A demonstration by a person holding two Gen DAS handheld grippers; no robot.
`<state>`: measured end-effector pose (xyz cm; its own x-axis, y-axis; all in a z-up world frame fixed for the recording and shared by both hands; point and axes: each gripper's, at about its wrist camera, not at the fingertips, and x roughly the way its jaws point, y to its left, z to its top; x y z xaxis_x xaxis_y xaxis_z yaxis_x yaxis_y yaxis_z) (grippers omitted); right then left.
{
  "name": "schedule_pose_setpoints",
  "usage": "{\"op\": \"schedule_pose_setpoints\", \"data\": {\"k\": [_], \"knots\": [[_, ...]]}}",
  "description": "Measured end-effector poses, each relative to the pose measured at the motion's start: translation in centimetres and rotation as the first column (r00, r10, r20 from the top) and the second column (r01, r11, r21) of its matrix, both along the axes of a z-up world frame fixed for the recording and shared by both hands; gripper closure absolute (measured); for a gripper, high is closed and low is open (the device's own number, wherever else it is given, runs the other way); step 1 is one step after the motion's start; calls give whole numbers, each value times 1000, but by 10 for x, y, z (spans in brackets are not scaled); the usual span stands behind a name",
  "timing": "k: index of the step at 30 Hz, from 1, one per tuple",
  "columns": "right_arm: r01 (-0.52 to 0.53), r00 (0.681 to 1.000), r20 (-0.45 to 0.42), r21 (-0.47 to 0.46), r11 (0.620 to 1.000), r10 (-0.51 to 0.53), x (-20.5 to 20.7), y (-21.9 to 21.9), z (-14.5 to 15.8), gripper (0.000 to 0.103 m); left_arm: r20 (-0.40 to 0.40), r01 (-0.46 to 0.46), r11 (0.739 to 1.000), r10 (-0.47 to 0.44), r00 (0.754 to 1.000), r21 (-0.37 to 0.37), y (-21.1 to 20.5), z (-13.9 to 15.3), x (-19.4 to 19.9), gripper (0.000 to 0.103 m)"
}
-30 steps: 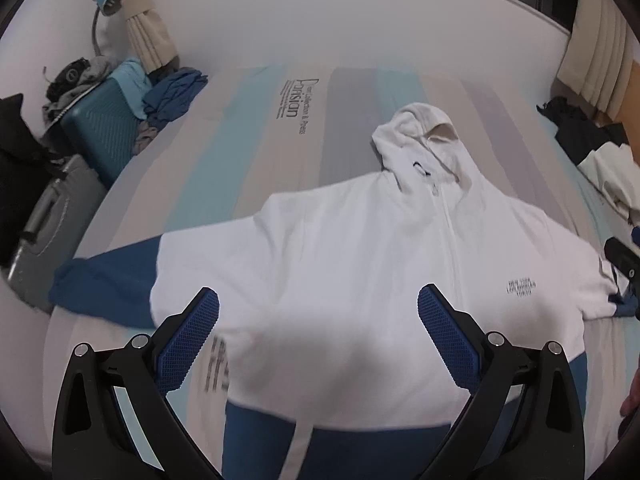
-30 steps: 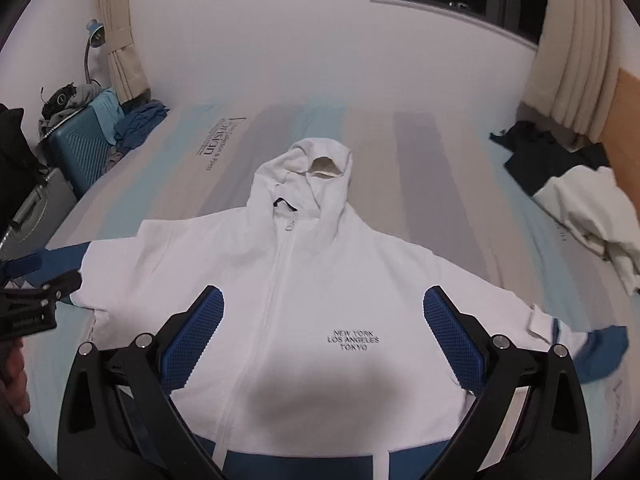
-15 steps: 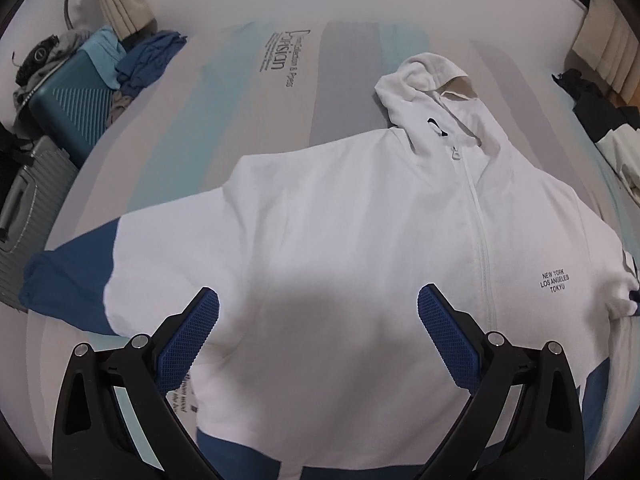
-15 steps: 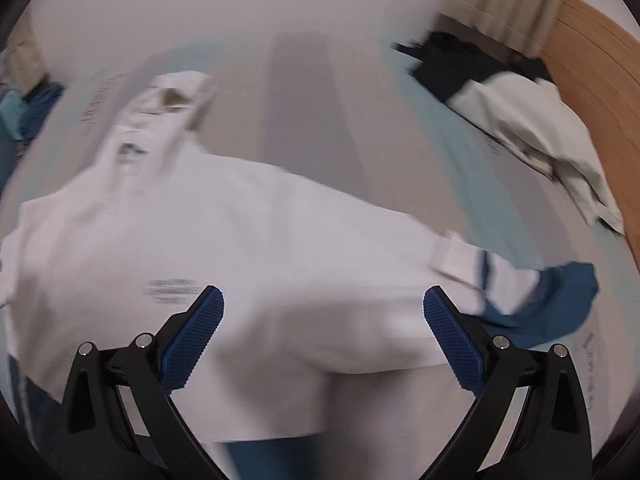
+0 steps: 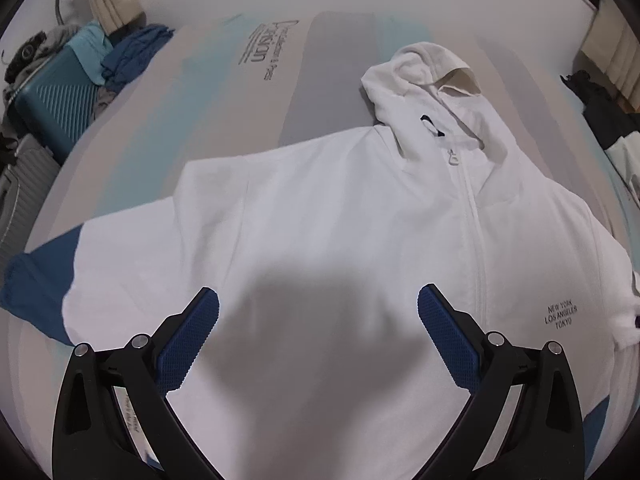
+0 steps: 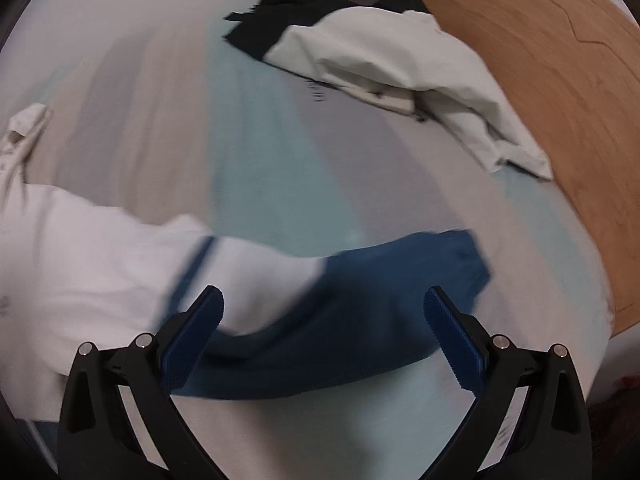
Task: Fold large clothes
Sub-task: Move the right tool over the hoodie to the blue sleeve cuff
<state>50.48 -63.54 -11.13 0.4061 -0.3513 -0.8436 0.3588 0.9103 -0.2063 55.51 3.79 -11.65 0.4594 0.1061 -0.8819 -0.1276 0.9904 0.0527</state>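
A white zip hoodie with blue cuffs lies front up and spread flat on the striped mattress, hood toward the far wall. My left gripper hovers open over its lower front, holding nothing. The hoodie's left sleeve ends in a blue cuff at the left edge. In the right wrist view, which is blurred, my right gripper is open above the other sleeve, whose blue end stretches toward the headboard side.
A teal suitcase and heaped clothes stand off the bed's left side. A white garment and a black one lie on the mattress by the wooden headboard. Bare mattress lies beyond the sleeve.
The right gripper has swung right, from over the hoodie's chest to over its right sleeve. The left gripper has moved closer and lower over the hoodie's front. Both stayed open.
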Motion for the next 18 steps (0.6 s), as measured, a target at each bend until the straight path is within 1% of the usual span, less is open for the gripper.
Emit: {"op": "schedule_pose_setpoints", "data": {"k": [1, 3, 6, 8, 11, 12, 14, 15, 18], "knots": [[-4, 1000, -3, 1, 1000, 4, 1, -9, -2, 7, -6, -5, 1000, 5, 1000, -1, 0, -3, 2, 6], [2, 1000, -14, 6, 1000, -2, -2, -34, -8, 7, -36, -23, 999, 25, 999, 29, -1, -12, 8, 6], [11, 999, -39, 11, 1000, -11, -8, -63, -17, 7, -52, -55, 998, 56, 997, 8, 0, -20, 11, 6], [24, 999, -49, 28, 999, -23, -13, -86, -23, 7, -48, -42, 998, 44, 998, 36, -4, -22, 13, 6], [48, 998, -55, 99, 994, -43, -20, -115, -27, 7, -48, -21, 999, 23, 999, 49, -11, -25, 17, 6], [59, 997, -59, 143, 988, -51, -24, -128, -30, 7, -52, -16, 999, 18, 998, 52, -13, -27, 18, 6], [80, 996, -58, 199, 977, -70, -31, -143, -33, 7, -56, -5, 998, 8, 998, 59, -17, -29, 20, 6], [88, 995, -63, 232, 969, -76, -33, -152, -36, 9, -62, 3, 998, 1, 998, 63, -19, -31, 22, 6], [102, 994, -75, 333, 937, -82, -34, -167, -44, 20, -68, 15, 999, -12, 998, 52, -22, -33, 26, 6]]}}
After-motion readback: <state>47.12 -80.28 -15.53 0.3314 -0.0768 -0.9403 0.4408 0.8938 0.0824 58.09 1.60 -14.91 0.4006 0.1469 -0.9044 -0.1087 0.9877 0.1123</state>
